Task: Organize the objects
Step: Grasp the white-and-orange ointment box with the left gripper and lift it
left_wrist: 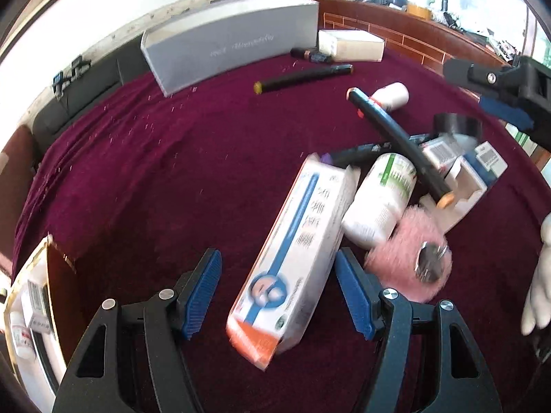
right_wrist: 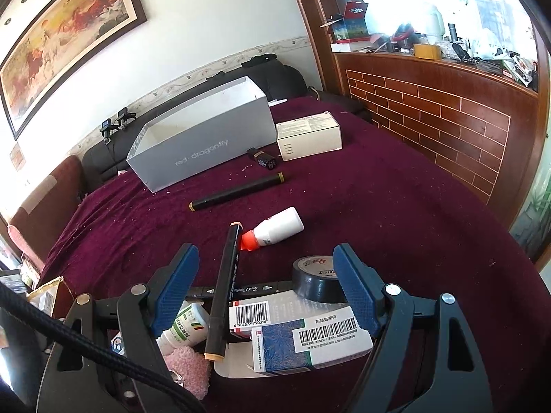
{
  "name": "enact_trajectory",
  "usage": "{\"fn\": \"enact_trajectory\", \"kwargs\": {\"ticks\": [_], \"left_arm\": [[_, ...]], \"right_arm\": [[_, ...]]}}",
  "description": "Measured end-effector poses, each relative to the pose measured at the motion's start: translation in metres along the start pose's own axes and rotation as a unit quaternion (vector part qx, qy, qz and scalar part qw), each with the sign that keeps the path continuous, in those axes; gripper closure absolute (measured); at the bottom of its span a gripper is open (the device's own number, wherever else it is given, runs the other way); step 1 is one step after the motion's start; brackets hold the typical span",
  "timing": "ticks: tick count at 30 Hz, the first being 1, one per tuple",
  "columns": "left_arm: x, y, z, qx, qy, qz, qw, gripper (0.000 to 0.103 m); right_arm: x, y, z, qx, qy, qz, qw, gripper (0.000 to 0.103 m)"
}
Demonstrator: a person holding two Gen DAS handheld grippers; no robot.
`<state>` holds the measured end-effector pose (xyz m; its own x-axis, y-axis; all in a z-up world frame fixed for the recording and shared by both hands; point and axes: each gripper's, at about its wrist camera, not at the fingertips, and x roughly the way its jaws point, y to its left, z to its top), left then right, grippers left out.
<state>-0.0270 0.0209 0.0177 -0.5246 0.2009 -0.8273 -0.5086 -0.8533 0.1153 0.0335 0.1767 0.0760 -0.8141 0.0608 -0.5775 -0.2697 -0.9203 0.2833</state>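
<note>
Long white carton (left_wrist: 292,258) with a blue stripe and orange end lies on the purple cloth (left_wrist: 155,172), between the spread jaws of the left gripper (left_wrist: 277,290). Blue pads stand clear of it on both sides; the gripper is open and holds nothing.

Just right of the carton: a white pill bottle (left_wrist: 378,199) on its side, touching a pink fluffy thing (left_wrist: 406,258) with a metal disc on it. A black marker (left_wrist: 396,141) with orange ends rests tilted across the pile. Beyond the bottle, more small boxes (left_wrist: 461,172) and a roll of black tape (left_wrist: 458,125).

Right gripper (right_wrist: 265,289) hangs over the same pile, jaws wide apart, nothing between the pads. Under it: two barcode boxes (right_wrist: 310,340), the tape roll (right_wrist: 316,282), the marker (right_wrist: 222,292) and the pill bottle (right_wrist: 186,327). That gripper also shows at the right edge of the left view (left_wrist: 499,89), along with a pale gloved hand (left_wrist: 537,275).

Further off on the cloth: a small white bottle with an orange cap (right_wrist: 275,229), a second black marker (right_wrist: 237,191) lying alone, a small dark item (right_wrist: 263,158), a white box (right_wrist: 308,134), and a large open grey box (right_wrist: 203,137) near the far edge.

At the lower left edge of the left view, a gold-rimmed container (left_wrist: 31,309) with small packets inside.
</note>
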Motion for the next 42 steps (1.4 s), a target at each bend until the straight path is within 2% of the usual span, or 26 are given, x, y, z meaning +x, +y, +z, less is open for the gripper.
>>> {"fn": "enact_trajectory", "kwargs": {"ticks": [5,6,7,8,9,10,13,15,16,20,23,26,28,32,34,37,41,42], "left_arm": [[0.002,-0.015,0.004,0.018,-0.017,0.022,0.9995,0.041],[0.001,-0.015,0.004,0.017,-0.017,0.024,0.9994,0.044],[0.002,-0.013,0.005,0.011,-0.014,0.015,0.9997,0.062],[0.000,-0.011,0.004,0.003,-0.011,0.005,0.9999,0.063],[-0.004,-0.011,0.004,0.000,-0.014,0.011,0.9998,0.072],[-0.008,-0.011,0.003,-0.003,-0.017,0.012,0.9998,0.076],[-0.021,-0.005,-0.003,-0.032,-0.024,0.001,0.9992,0.080],[-0.033,0.002,-0.008,-0.055,-0.032,-0.015,0.9979,0.092],[-0.041,0.006,-0.012,-0.066,-0.037,-0.020,0.9969,0.092],[-0.066,0.016,-0.026,-0.091,-0.048,-0.032,0.9942,0.092],[-0.067,0.017,-0.029,-0.091,-0.045,-0.027,0.9945,0.091],[-0.060,0.016,-0.030,-0.095,-0.034,-0.034,0.9943,0.082],[-0.056,0.016,-0.029,-0.095,-0.031,-0.035,0.9943,0.065],[-0.053,0.013,-0.022,-0.090,-0.037,-0.011,0.9952,0.056],[-0.046,0.011,-0.016,-0.079,-0.038,0.015,0.9960,0.050],[-0.026,0.002,-0.007,-0.054,-0.016,0.044,0.9975,0.048],[-0.002,-0.014,-0.005,-0.033,0.008,0.052,0.9981,0.047],[-0.003,-0.016,-0.005,-0.033,-0.009,0.059,0.9977,0.048]], "right_arm": [[0.001,0.002,-0.001,-0.004,0.000,-0.004,1.000,0.023],[0.001,0.002,-0.001,-0.005,-0.001,-0.006,1.000,0.023],[0.001,0.003,-0.001,-0.006,-0.001,-0.007,1.000,0.023],[0.001,0.003,-0.002,-0.008,-0.002,-0.009,1.000,0.023],[0.001,0.003,-0.002,-0.009,-0.003,-0.010,1.000,0.023],[0.001,0.004,-0.002,-0.011,-0.004,-0.012,1.000,0.023],[0.001,0.005,-0.002,-0.017,-0.006,-0.017,1.000,0.023],[0.002,0.006,-0.003,-0.023,-0.008,-0.021,0.999,0.023],[0.001,0.007,-0.003,-0.027,-0.011,-0.026,0.999,0.023],[0.001,0.013,-0.006,-0.043,-0.019,-0.037,0.998,0.023],[0.002,0.017,-0.010,-0.053,-0.020,-0.049,0.997,0.023],[0.005,0.020,-0.012,-0.061,-0.018,-0.062,0.996,0.023],[0.005,0.019,-0.012,-0.062,-0.019,-0.067,0.996,0.023],[0.005,0.017,-0.011,-0.057,-0.016,-0.063,0.996,0.023],[0.004,0.016,-0.010,-0.051,-0.013,-0.055,0.997,0.023],[0.003,0.015,-0.010,-0.047,-0.014,-0.052,0.997,0.023],[0.005,0.014,-0.010,-0.043,-0.008,-0.050,0.998,0.023],[0.005,0.014,-0.010,-0.043,-0.008,-0.049,0.998,0.023]]}}
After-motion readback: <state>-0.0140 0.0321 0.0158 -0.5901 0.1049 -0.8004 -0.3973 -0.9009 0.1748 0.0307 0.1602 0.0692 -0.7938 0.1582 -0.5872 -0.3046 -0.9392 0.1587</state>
